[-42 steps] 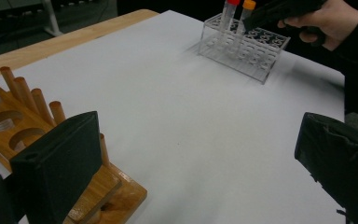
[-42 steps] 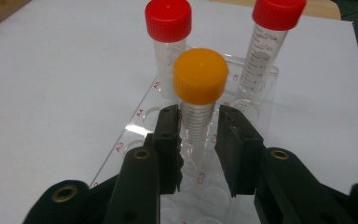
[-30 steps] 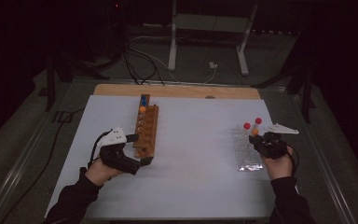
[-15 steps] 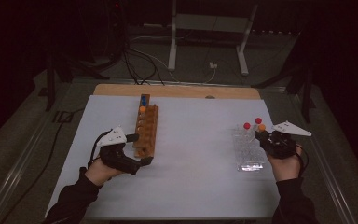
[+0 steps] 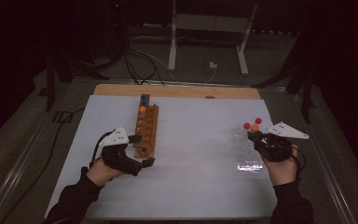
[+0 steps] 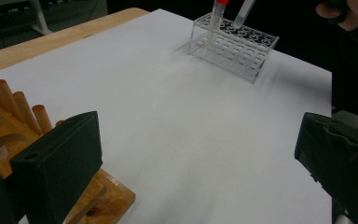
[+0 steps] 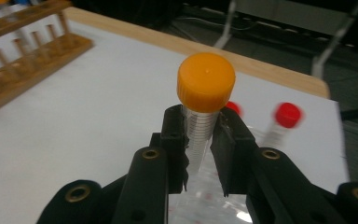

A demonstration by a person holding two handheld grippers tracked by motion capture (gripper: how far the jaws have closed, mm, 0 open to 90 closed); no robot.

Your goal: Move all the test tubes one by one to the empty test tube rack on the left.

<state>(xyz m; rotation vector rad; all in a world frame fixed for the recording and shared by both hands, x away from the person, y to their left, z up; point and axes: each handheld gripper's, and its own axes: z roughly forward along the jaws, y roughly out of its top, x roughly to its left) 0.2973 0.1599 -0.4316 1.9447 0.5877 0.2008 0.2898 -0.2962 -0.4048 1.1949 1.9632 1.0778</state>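
Since a second ago the right hand-held gripper (image 7: pixel 200 140) has risen above the clear plastic rack (image 5: pixel 247 149), its jaws clamped on a ribbed transparent tube with a smooth orange cap (image 7: pixel 206 81). Two red-capped tubes (image 7: pixel 287 114) stand in that rack. The left hand-held gripper (image 6: pixel 196 163), jaws wide apart, sits beside the wooden peg rack (image 5: pixel 147 133) on the white desk (image 5: pixel 191 177).

A white sheet (image 5: pixel 191 163) covers the wooden table (image 5: pixel 177 90). Beyond the table's far edge, a metal stand (image 5: pixel 207 28) rises from the floor among loose cables (image 5: pixel 135 65).
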